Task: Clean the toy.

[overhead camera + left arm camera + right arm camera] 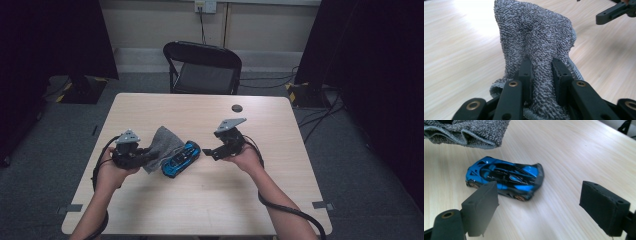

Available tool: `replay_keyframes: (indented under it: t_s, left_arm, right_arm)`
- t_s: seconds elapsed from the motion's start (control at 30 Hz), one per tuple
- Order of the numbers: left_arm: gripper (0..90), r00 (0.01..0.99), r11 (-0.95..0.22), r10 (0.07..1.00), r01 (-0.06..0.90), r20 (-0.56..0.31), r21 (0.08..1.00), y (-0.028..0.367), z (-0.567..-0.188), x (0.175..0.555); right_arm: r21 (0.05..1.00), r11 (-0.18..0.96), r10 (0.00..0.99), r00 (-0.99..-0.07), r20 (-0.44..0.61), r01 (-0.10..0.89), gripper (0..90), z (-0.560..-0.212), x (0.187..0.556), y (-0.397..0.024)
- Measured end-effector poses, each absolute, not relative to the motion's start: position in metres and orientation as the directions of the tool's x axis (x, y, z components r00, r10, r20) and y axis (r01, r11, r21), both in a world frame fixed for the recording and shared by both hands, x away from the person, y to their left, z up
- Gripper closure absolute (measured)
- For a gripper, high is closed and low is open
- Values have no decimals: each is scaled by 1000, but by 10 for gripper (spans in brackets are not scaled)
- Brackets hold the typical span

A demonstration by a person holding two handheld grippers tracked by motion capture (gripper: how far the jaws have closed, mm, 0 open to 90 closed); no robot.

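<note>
Clamped tight, my left gripper (541, 75) pinches a fold of the grey cloth (536, 40) between its pads; the cloth stands up past the fingertips and hangs round them, lifted off the table (454, 50). From above, that gripper (147, 157) sits at the table's left, with the cloth (162, 142) spreading from it toward the middle. My right gripper (544, 207) stands wide open with nothing between the pads, held above the wood. Just beyond its left pad lies the blue car (504, 178), on its wheels on the table (579, 157), nose pointing away to the left in the right gripper view. Farther on, the cloth's (469, 132) hem hangs above and behind the car, apart from it. In the high view the car (181, 158) lies between my two grippers, just beside the cloth's edge, with the right gripper (212, 151) near its other side. Beyond, a small dark disc (237, 108) rests near the far edge, and a black chair (204, 67) stands behind the table (200, 200).
</note>
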State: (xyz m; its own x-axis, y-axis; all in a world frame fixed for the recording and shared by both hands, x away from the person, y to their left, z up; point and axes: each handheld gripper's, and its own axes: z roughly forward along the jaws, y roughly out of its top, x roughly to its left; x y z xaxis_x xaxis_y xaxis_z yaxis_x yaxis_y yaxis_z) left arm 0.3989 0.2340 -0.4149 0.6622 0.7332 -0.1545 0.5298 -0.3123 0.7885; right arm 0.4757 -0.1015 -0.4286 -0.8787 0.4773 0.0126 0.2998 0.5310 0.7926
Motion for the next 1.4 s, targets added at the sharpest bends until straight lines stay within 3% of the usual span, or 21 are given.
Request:
replay_keyframes:
  t_s: [0.53,0.83,1.03,1.4]
  left_arm:
    - [714,774,-426,615,484,-148,764,140,-416,408]
    - [713,802,-455,573,482,-168,749,106,-435,410]
    - [705,811,-482,556,490,-179,726,87,-449,412]
    - [705,830,-530,529,487,-178,694,57,-466,416]
  right_arm:
    - [794,494,512,-856,63,354,192,-413,473,-158]
    - [789,500,529,-847,48,356,270,-405,469,-179]
    - [791,472,535,-840,93,388,298,-405,464,-190]
    - [812,476,467,-880,91,336,375,-403,452,-185]
